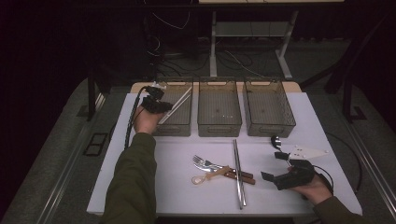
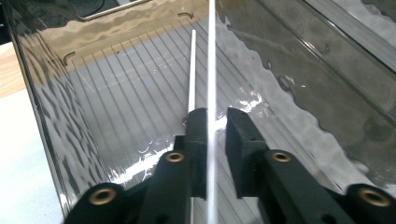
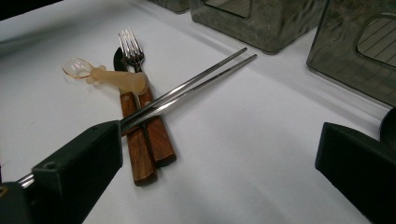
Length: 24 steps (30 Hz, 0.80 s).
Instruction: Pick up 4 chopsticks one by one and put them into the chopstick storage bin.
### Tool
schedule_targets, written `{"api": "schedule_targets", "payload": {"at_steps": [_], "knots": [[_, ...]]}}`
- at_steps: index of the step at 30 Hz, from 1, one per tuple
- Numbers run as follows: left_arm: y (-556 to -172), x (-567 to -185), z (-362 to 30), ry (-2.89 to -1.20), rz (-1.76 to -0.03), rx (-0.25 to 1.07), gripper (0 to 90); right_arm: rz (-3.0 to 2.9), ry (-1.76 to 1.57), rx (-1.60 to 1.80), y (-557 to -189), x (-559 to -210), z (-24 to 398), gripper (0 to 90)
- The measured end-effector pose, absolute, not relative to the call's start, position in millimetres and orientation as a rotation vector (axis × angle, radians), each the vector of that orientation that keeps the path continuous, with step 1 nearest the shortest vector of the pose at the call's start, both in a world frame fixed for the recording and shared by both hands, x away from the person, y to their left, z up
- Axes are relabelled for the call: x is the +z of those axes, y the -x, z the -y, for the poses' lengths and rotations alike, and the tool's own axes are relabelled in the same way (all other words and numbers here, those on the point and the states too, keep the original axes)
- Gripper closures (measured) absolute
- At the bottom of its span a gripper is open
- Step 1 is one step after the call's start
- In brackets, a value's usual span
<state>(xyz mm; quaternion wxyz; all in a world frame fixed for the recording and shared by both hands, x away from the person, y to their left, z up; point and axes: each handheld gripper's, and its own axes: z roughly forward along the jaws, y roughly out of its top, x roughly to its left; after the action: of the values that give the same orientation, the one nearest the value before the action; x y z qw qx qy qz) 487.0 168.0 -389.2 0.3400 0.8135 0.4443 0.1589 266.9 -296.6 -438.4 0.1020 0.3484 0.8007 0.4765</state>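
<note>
Two white chopsticks [image 2: 211,70] go into the left bin [image 1: 173,122] at the table's [image 1: 140,186] far edge, lengthwise so they fit its long ribbed floor. I hold my left gripper [image 1: 156,106] over that bin's near left corner, forearm stretched forward, jaws pointing down into it. One stick stands between the jaws, which are narrow, with a slight gap on the right side; I judge the grip is easing for the drop. The other stick lies just beside it on the floor. My right gripper [image 1: 280,163] rests low near the table's right front corner, jaws wide and empty, aimed at the steel chopsticks [image 3: 187,88] lying across the fork [image 3: 130,51] and knife [image 3: 135,154] near the front edge, beside a small amber spoon [image 3: 93,72].
</note>
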Motion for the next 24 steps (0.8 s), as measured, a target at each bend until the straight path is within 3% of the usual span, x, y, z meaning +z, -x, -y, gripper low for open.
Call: {"api": "schedule_targets", "payload": {"at_steps": [10,24], "knots": [[-479.8,-384.5,-171.8,-2.057,-1.126,0.368,50.4,-2.365,-1.028,1.406,-266.9,-438.4,296.5,0.8],[-433.4,-373.3,-169.7,-2.016,-0.968,0.354,35.1,-2.366,-1.032,1.398,-266.9,-438.8,296.0,0.8]]}}
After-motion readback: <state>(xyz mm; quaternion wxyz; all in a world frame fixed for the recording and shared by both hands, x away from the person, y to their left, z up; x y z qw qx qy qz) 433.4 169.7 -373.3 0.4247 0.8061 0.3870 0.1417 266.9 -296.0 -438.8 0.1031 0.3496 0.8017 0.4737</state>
